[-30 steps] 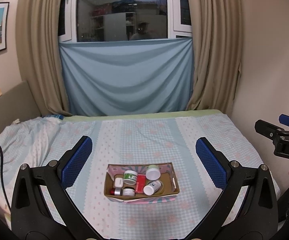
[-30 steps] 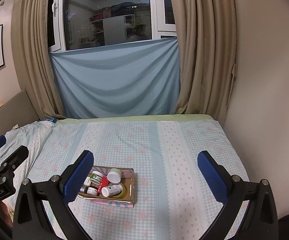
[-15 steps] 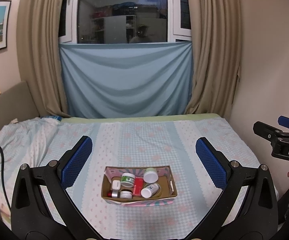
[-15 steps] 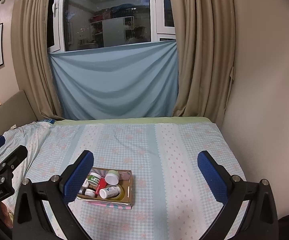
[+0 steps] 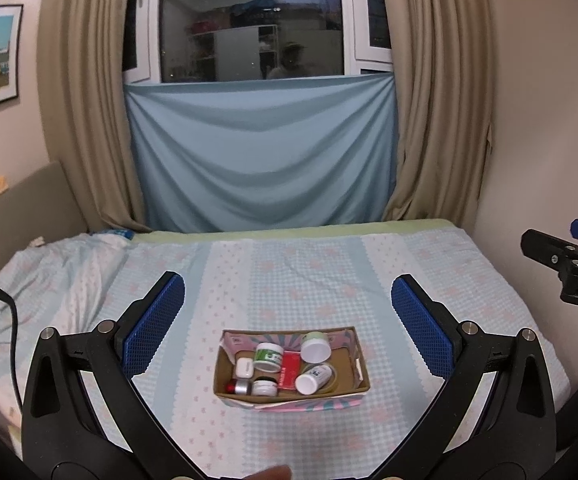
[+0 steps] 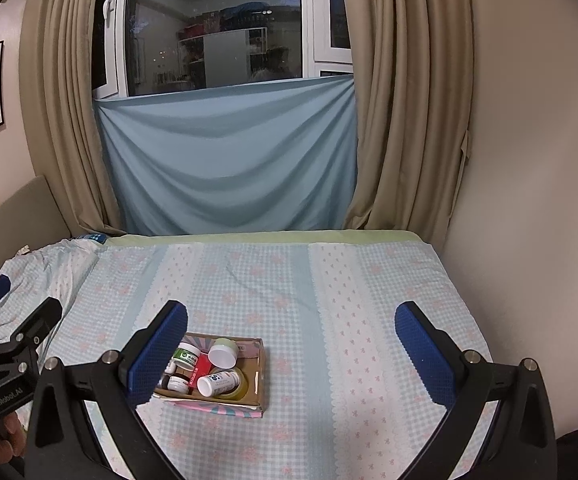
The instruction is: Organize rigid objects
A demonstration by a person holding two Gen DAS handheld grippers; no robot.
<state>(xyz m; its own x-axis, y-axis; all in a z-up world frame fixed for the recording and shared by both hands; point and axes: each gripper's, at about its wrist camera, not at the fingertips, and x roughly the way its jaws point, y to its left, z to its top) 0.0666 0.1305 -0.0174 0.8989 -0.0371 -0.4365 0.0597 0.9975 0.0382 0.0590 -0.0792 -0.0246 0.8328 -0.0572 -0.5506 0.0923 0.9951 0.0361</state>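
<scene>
A shallow cardboard box [image 5: 353, 340] sits on the bed, also in the right wrist view [image 6: 260, 376]. It holds several small items: a green-labelled jar [image 5: 268, 356], a white-lidded jar [image 5: 315, 346], a white bottle lying down [image 5: 313, 378], a red packet [image 5: 290, 368], a small white case [image 5: 244, 368]. My left gripper [image 5: 288, 320] is open and empty, held back above the box. My right gripper [image 6: 291, 344] is open and empty, with the box by its left finger [image 6: 157, 354].
The bed [image 5: 289, 272] has a blue and pink checked sheet, rumpled at the left [image 5: 49, 276]. A wall [image 6: 529, 200] borders its right side. Curtains [image 5: 429, 120] and a blue cloth [image 5: 261, 152] hang below the window behind. A headboard [image 5: 21, 208] stands at the left.
Both grippers have pulled back and risen a little; the box looks smaller and lower in both views. Both stay open and empty.
</scene>
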